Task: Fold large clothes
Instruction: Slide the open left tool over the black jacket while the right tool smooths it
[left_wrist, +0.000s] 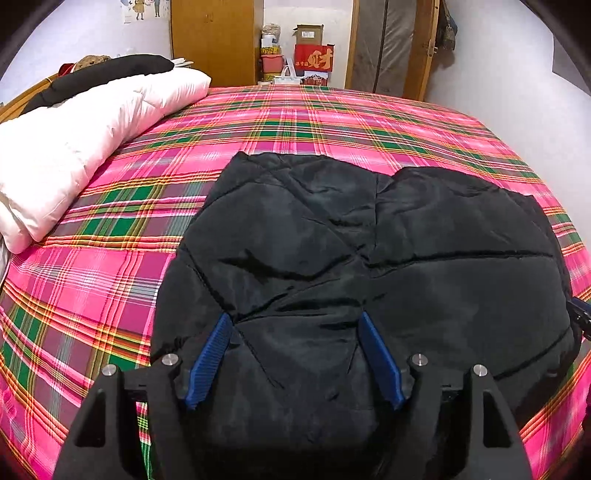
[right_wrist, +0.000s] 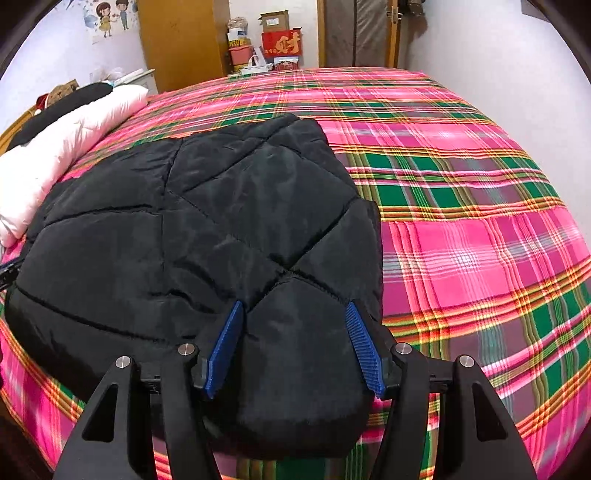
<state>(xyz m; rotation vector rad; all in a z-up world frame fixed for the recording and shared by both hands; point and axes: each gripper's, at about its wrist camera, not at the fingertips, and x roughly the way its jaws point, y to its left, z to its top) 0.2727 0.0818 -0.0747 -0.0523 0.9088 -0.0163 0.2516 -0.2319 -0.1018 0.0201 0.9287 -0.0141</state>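
Black quilted jacket lies folded on a bed w/ pink, green & yellow plaid sheet. Right gripper sits at the jacket's near edge, blue-padded jaws spread apart w/ a puffy fold of jacket bulging between them; can't tell if pads press it. Left of the jacket, touching its far-left edge: pale pink duvet. Beyond the jacket, past the bed: wooden wardrobe, red box w/ gold character.

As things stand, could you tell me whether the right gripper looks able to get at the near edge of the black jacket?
Probably yes: the right gripper is open right over the black jacket, with nothing between them.
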